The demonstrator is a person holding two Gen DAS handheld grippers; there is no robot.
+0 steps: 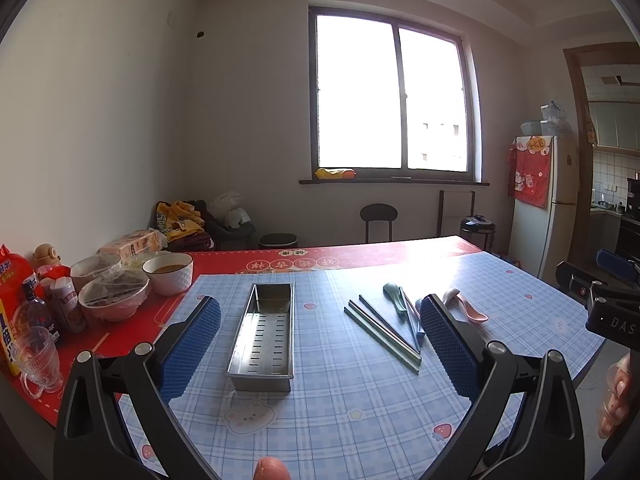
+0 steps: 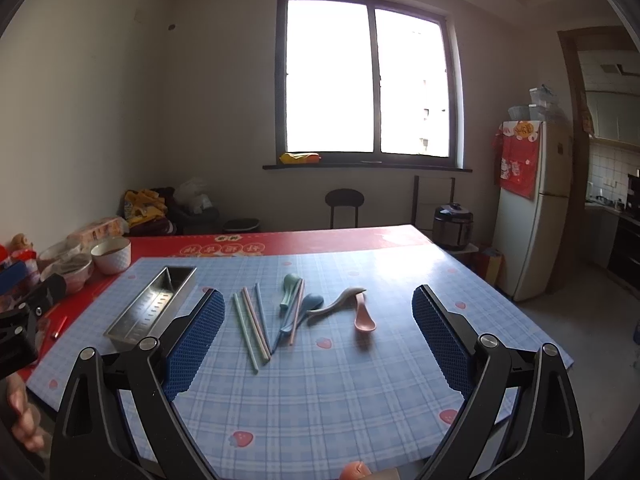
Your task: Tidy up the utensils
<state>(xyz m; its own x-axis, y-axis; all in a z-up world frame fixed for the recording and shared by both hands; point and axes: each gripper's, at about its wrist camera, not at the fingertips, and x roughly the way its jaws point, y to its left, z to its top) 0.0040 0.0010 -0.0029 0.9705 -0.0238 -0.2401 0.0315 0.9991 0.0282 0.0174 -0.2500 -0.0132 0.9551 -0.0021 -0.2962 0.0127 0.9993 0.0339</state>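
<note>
A steel perforated utensil tray (image 1: 264, 330) lies empty on the blue checked tablecloth (image 1: 340, 400); it also shows in the right wrist view (image 2: 154, 306). To its right lie several pastel chopsticks (image 2: 252, 326), a green spoon (image 2: 289, 289), a blue spoon (image 2: 306, 308), a beige spoon (image 2: 338, 304) and a pink spoon (image 2: 363, 316). My left gripper (image 1: 320, 312) is open and empty, above the table near the tray. My right gripper (image 2: 316, 308) is open and empty, above the table near the utensils.
At the table's left edge on the red cloth stand bowls (image 1: 168, 272), a glass cup (image 1: 38, 356), bottles and snack packs (image 1: 12, 304). A red lighter (image 2: 60, 326) lies left of the tray. A chair (image 1: 378, 220), a pressure cooker (image 2: 452, 226) and a fridge (image 2: 532, 208) stand beyond the table.
</note>
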